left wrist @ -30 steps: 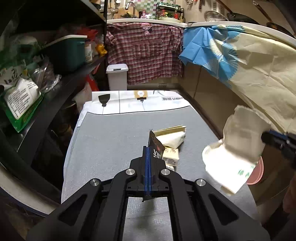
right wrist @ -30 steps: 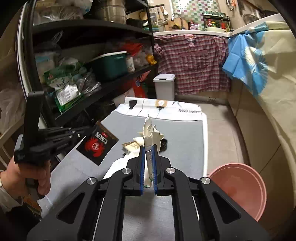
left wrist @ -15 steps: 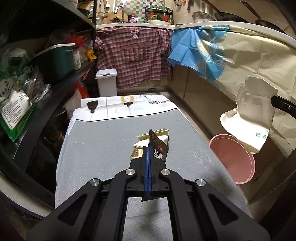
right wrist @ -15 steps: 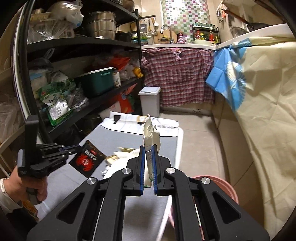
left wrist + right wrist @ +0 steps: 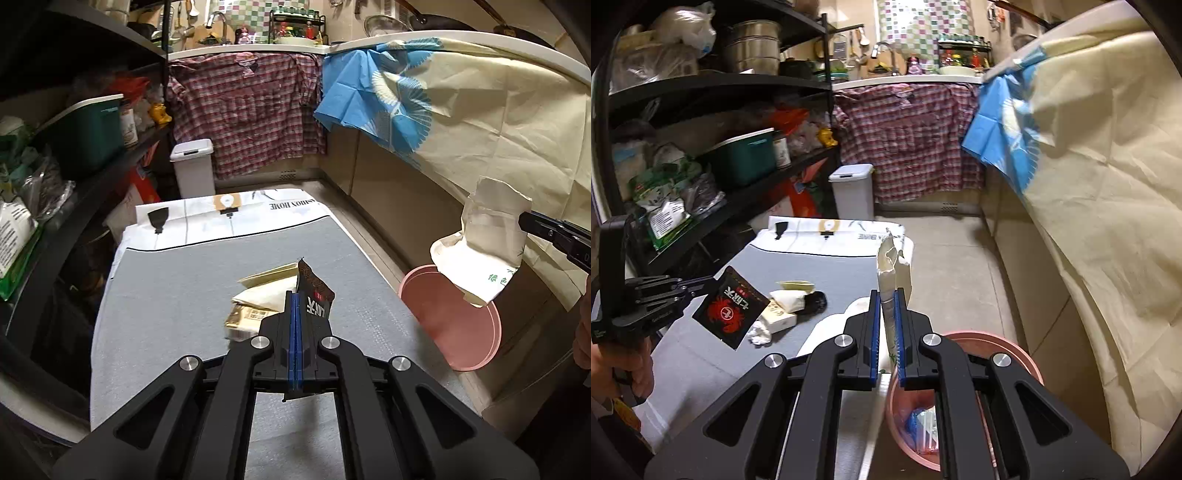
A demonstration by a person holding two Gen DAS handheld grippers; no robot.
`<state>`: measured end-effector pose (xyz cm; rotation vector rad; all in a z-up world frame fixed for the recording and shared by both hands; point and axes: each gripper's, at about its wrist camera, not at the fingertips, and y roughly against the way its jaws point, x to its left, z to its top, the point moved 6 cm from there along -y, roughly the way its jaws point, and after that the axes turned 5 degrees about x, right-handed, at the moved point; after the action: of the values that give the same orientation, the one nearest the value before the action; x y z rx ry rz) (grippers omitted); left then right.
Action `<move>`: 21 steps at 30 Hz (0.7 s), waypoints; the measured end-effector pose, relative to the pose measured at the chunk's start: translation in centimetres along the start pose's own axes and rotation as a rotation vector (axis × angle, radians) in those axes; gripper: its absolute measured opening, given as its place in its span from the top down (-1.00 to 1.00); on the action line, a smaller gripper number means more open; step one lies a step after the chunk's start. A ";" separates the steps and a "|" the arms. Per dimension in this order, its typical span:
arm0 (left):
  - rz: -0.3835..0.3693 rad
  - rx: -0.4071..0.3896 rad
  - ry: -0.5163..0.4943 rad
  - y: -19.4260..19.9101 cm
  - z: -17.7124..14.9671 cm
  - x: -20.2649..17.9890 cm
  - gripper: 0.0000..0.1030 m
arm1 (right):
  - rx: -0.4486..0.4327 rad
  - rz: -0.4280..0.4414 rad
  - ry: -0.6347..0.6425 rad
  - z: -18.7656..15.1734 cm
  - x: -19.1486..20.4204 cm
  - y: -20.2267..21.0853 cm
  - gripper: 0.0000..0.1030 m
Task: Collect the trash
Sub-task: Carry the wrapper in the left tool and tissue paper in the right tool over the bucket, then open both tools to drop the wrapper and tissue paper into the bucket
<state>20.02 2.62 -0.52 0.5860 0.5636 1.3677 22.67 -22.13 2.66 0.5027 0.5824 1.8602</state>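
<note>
My left gripper (image 5: 296, 325) is pinching a black snack packet (image 5: 314, 295), held above the grey table (image 5: 166, 295). My right gripper (image 5: 886, 325) is clamped on a cream paper bag (image 5: 888, 273) that stands up between its fingers. Just below and ahead of it sits the pink bin (image 5: 1015, 354). More wrappers (image 5: 790, 299) lie on the table beyond my left gripper.

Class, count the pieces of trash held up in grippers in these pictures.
2: a black crab-print packet in the left gripper; a cream paper bag in the right gripper.
</note>
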 end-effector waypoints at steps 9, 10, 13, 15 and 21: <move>-0.032 0.011 -0.031 -1.2 0.3 -2.7 1.00 | -0.009 -0.053 -0.042 -0.3 -2.9 0.6 0.85; -0.037 0.011 -0.033 -1.3 0.4 -3.0 1.00 | -0.009 -0.064 -0.051 -0.4 -3.5 0.7 0.85; -0.053 0.010 -0.039 -1.5 0.7 -4.0 1.00 | -0.003 -0.089 -0.071 -0.5 -4.7 0.7 0.85; -0.066 0.005 -0.046 -1.6 0.9 -4.9 1.00 | 0.003 -0.102 -0.083 -0.6 -5.3 0.6 0.85; -0.104 -0.003 -0.065 -1.9 1.6 -7.4 1.00 | 0.014 -0.150 -0.091 -1.1 -6.8 0.7 0.85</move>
<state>21.61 -4.98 -0.44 0.5886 0.5317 1.2473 23.87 -28.91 1.73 0.5355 0.5577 1.6837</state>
